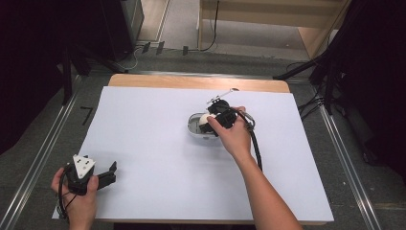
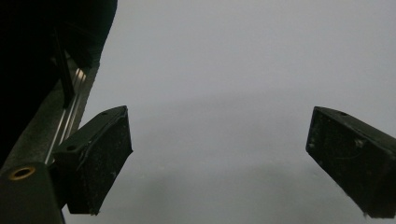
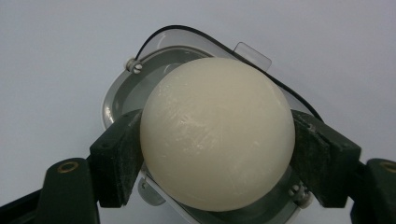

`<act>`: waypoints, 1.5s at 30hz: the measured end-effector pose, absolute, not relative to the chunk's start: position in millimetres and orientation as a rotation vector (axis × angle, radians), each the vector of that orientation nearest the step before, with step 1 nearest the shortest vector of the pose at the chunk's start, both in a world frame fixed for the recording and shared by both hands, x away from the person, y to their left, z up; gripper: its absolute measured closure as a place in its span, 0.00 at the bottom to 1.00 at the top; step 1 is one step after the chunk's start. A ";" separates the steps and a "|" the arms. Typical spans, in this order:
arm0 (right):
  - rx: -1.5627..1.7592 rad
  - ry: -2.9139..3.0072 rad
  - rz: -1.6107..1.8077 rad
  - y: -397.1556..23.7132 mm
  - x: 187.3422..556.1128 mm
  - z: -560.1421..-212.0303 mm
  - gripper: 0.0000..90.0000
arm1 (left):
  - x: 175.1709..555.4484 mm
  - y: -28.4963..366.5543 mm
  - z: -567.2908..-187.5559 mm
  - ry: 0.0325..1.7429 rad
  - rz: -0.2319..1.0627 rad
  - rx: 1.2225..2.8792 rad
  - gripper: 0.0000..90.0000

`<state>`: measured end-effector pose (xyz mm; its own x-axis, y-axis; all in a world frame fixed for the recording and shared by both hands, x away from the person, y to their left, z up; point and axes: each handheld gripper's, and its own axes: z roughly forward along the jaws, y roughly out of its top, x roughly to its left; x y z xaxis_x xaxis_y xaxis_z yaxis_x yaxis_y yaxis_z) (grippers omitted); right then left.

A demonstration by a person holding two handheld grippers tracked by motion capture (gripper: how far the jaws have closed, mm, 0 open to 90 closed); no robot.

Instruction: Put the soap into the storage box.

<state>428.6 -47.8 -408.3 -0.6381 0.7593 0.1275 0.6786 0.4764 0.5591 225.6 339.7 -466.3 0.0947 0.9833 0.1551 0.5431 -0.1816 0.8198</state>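
Pads of the right gripper [image 3: 217,154] press on opposite flanks of a cream-white ball [image 3: 217,133], clamped across its widest part, which is probably why so smooth and round a thing sits steady between flat faces. The ball hangs directly over a small grey container [image 3: 122,95] with a clear rim and a thin black seal, so the grip seems meant to lower it into that hollow or lift it clear; whether it touches the bottom cannot be told. In the high view the container [image 1: 194,125] lies right of centre on the white sheet [image 1: 153,143] covering the table. Well apart, at the near left corner, the left gripper [image 2: 219,158] rests with jaws wide and nothing between them, likely kept clear of the work.
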 end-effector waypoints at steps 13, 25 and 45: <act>1.276 2.584 0.880 -44.0 429.9 -412.9 0.28 | 225.8 339.2 -466.4 1.499 0.976 1.798 0.08; 1.277 2.593 0.919 -45.0 427.0 -408.7 0.25 | 225.5 339.2 -466.3 1.500 0.975 1.796 0.08; 1.250 2.557 0.952 -68.1 413.3 -407.4 0.18 | 225.6 339.1 -466.4 1.500 0.977 1.798 0.08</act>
